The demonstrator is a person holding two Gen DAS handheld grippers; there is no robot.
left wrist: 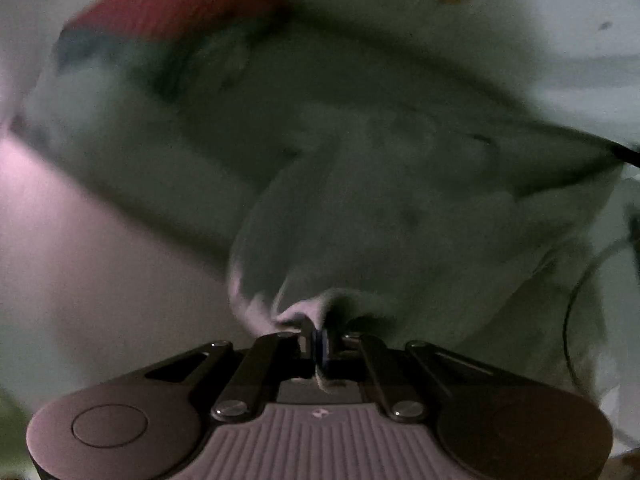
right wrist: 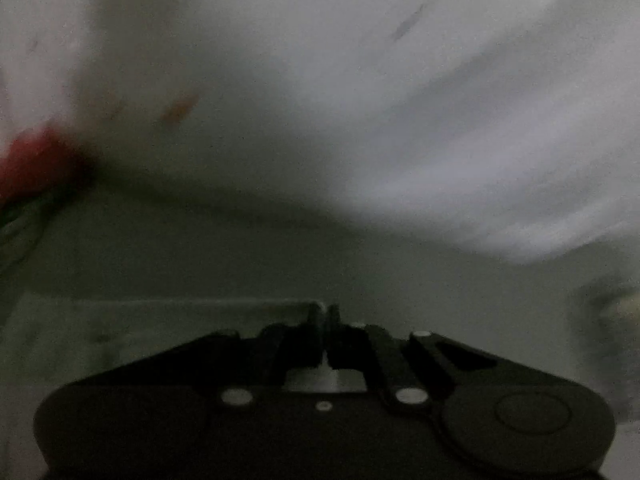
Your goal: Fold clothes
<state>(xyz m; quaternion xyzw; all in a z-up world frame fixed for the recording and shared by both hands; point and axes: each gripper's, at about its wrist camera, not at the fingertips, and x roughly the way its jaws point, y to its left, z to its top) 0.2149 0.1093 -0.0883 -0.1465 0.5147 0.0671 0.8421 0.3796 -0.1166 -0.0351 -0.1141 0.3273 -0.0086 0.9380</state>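
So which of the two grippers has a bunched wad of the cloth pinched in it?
The left gripper: pale garment wads between its closed fingers. The right gripper clamps a flat edge.

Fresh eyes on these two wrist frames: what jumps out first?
The left tool, low centre, is shut on a bunched corner of the pale garment that fills the left wrist view. A red patch shows top left. In the right wrist view the right tool also looks shut on a flat cloth edge; everything is dim and blurred.
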